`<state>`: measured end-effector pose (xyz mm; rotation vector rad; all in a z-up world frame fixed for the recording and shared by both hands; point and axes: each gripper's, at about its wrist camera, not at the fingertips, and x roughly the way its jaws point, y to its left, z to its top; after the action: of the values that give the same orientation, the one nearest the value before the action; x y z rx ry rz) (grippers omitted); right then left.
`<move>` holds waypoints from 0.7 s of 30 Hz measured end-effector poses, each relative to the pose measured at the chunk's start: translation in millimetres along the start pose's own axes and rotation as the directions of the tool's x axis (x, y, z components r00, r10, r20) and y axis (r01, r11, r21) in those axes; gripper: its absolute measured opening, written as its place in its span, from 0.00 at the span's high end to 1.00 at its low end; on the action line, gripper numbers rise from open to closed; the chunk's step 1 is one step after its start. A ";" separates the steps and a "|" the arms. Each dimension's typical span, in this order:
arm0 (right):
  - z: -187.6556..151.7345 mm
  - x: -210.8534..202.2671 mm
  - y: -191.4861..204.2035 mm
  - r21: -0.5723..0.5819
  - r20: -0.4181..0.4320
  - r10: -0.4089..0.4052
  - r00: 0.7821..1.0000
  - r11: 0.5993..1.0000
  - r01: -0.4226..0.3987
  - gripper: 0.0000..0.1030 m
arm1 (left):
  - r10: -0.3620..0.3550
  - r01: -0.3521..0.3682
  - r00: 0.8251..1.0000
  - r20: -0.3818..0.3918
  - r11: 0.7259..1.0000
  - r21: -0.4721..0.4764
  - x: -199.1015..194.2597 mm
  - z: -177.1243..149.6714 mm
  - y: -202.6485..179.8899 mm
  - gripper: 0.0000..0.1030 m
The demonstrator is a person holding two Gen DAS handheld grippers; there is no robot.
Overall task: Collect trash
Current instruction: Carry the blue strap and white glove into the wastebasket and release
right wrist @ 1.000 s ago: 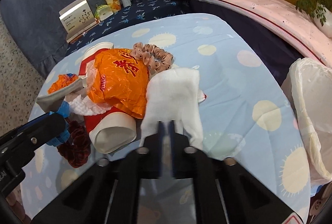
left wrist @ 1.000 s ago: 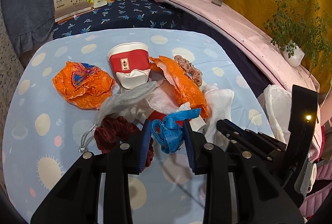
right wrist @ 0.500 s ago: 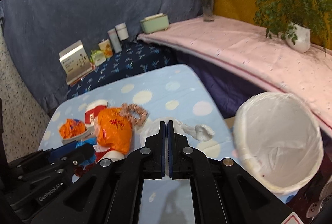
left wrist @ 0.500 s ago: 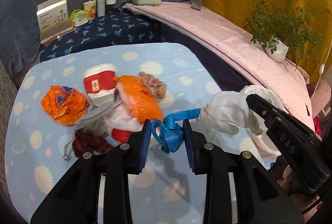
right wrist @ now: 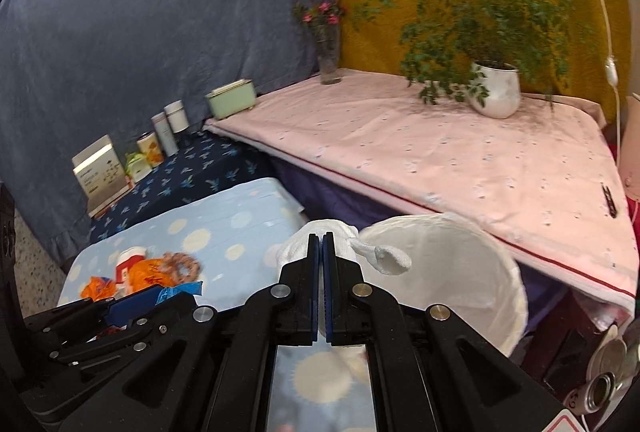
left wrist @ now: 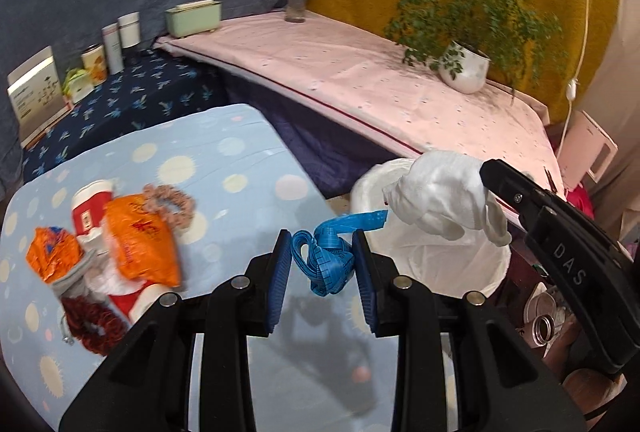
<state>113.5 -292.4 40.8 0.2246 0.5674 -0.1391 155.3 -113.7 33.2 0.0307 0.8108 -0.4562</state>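
Trash pile sits far left on the sun-print tablecloth (left wrist: 240, 159): crumpled orange wrapper (left wrist: 52, 258), red-and-white paper cup (left wrist: 90, 207), bigger orange snack bag (left wrist: 140, 248), pink scrunchie (left wrist: 170, 197), dark red scrunchie (left wrist: 96, 320) lower down. All light and soft. I'd pinch the bags by a crumpled fold, since the film looks slippery and will crush; the cup is thin-walled, so I'd take it at the rim.

Next over, my left gripper (left wrist: 323, 260) has its blue pads clamped on a tangle of blue measuring tape (left wrist: 326, 260), one loose tail pointing toward the bin. It's floppy and near weightless. The grip is on the bunched middle, which looks secure to me, but the tail could snag on the rim.

Further right, the white-lined trash bin (left wrist: 440, 260) stands just off the table edge. My right gripper (right wrist: 322, 252) has its fingers pressed together on a white cloth glove (left wrist: 440, 195), hanging over the bin mouth. It's limp and light and droops both sides of the pinch; I judge it should fall straight in on release.
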 end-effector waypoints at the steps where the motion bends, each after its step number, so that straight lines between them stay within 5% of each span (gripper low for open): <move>1: -0.1 -1.3 -6.9 0.006 0.003 -0.009 1.000 1.000 0.009 0.98 | -0.008 0.008 1.000 -0.004 1.000 0.009 3.0 1.2 -5.8 0.71; 21: -9.3 14.7 -93.9 0.109 -0.035 -0.120 0.992 0.986 0.124 0.98 | -0.105 0.111 0.992 -0.063 0.988 0.108 64.0 23.0 -84.5 0.68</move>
<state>103.0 -381.9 9.1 0.3005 0.6021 -0.2872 175.3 -219.0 16.3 0.1046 0.8456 -0.6051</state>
